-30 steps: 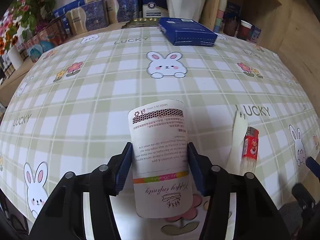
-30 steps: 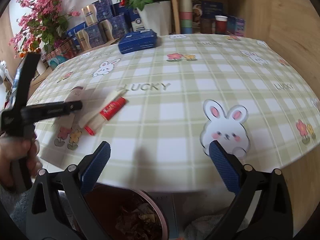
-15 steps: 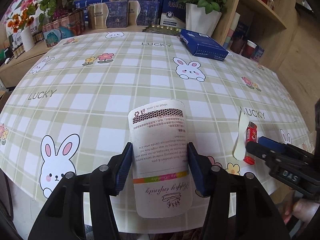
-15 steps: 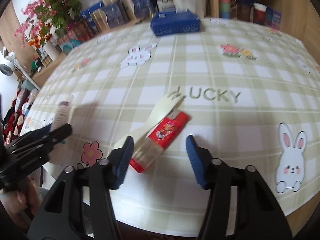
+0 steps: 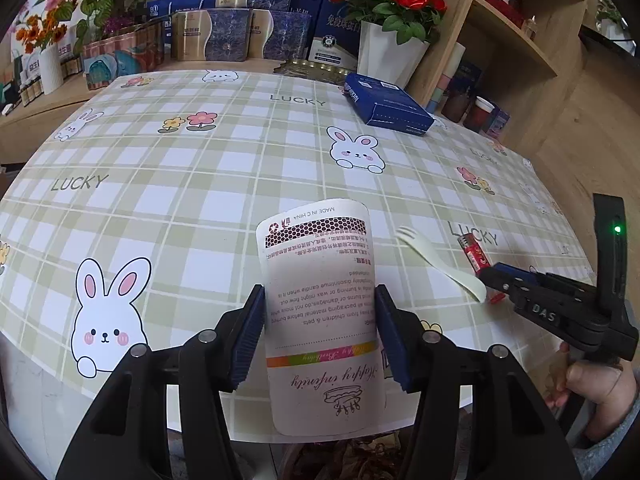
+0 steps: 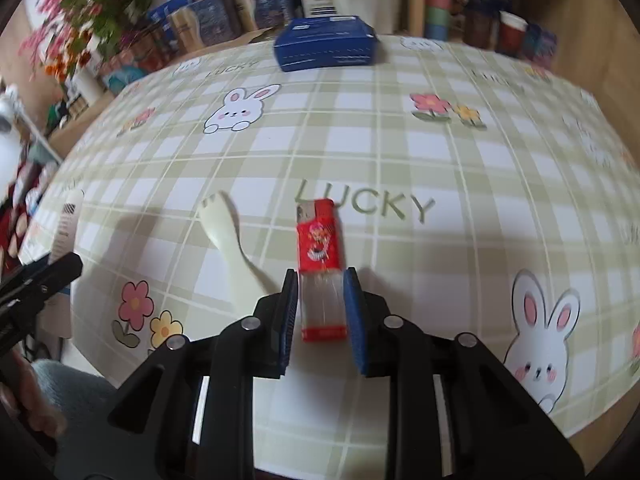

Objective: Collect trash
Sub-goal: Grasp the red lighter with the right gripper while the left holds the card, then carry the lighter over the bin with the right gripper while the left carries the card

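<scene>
Right gripper [image 6: 320, 308] pinches the red lighter [image 6: 321, 264] lying on the tablecloth [image 6: 400, 152] by "LUCKY", pale fork [image 6: 232, 248] just beside its left finger, while left gripper [image 5: 320, 332] grips a paper wrapper [image 5: 322, 308] above the table edge, blue box [image 6: 325, 42] well beyond.

Right tool [image 6: 320, 300]: blue pads flanking a red lighter [image 6: 321, 256], contact unclear. White spork [image 6: 232, 248] just left. Blue box [image 6: 326, 42] at bench [image 6: 440, 248] far edge.
</scene>
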A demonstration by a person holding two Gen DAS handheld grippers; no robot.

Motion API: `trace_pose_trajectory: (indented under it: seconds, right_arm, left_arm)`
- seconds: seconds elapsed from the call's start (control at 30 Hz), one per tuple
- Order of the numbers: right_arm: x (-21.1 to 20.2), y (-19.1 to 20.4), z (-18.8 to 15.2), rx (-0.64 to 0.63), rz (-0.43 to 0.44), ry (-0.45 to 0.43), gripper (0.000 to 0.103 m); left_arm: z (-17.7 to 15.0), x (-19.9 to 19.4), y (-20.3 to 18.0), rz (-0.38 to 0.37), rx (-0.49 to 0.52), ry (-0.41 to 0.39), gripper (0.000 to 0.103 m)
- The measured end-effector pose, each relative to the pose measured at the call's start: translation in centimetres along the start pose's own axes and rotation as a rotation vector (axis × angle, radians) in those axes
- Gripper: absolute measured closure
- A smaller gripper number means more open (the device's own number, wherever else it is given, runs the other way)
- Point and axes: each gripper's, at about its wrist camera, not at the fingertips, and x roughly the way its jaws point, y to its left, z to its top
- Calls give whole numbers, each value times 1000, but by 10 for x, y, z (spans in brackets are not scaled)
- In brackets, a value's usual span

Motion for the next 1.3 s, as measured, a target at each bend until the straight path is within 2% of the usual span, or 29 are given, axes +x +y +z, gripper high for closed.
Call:
trace_pose_trajectory:
  seconds: [0.23, 0.33, 0.5, 0.93, 1.3]
  right_arm:
    - [8, 0, 5, 3, -31, -31, 76]
    - [4, -2, 1, 25, 2, -34, 77]
    - [-16, -4, -12, 35, 50, -44, 77]
    - [-66, -6, -50, 66, 81, -96, 77]
    - [-87, 7, -89, 36, 104, -85, 77]
  left_arm:
    - [-3, -8, -2, -3, -3, 4, 50]
    - [-5, -14, -4, -6, 7, -2, 50]
    - [-10, -27, -9, -14, 18, -13, 50]
    - [-32, -68, -22, -29, 42, -43, 49]
    - [-57, -99, -23, -38, 39, -56, 49]
